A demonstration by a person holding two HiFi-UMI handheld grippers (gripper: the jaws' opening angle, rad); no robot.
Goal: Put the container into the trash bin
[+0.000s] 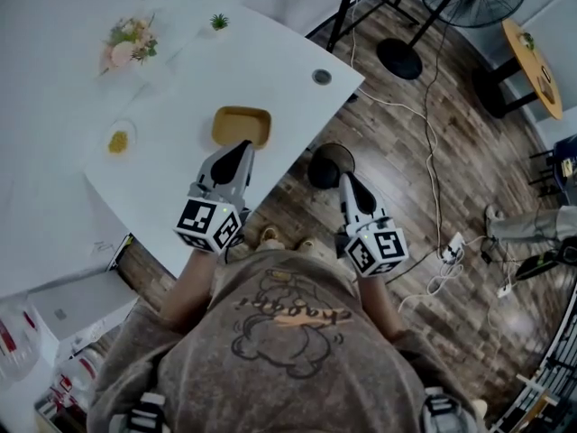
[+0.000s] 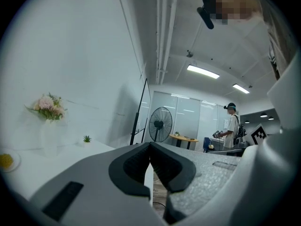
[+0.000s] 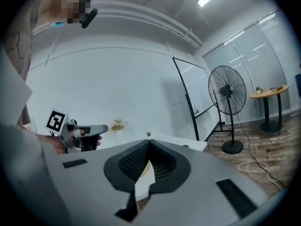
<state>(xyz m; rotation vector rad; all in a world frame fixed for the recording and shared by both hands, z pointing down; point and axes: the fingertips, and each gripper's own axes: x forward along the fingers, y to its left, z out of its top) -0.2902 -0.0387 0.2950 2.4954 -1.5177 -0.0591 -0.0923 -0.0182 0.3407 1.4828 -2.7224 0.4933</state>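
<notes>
Only head view shows trash bin (image 1: 331, 165).

The person holds both forearms out ahead of the chest, one tool in each hand. The left hand-held gripper (image 1: 240, 152) points level, jaws pressed together and empty. The right hand-held gripper (image 1: 348, 183) tips slightly down, jaws likewise together and empty.
</notes>
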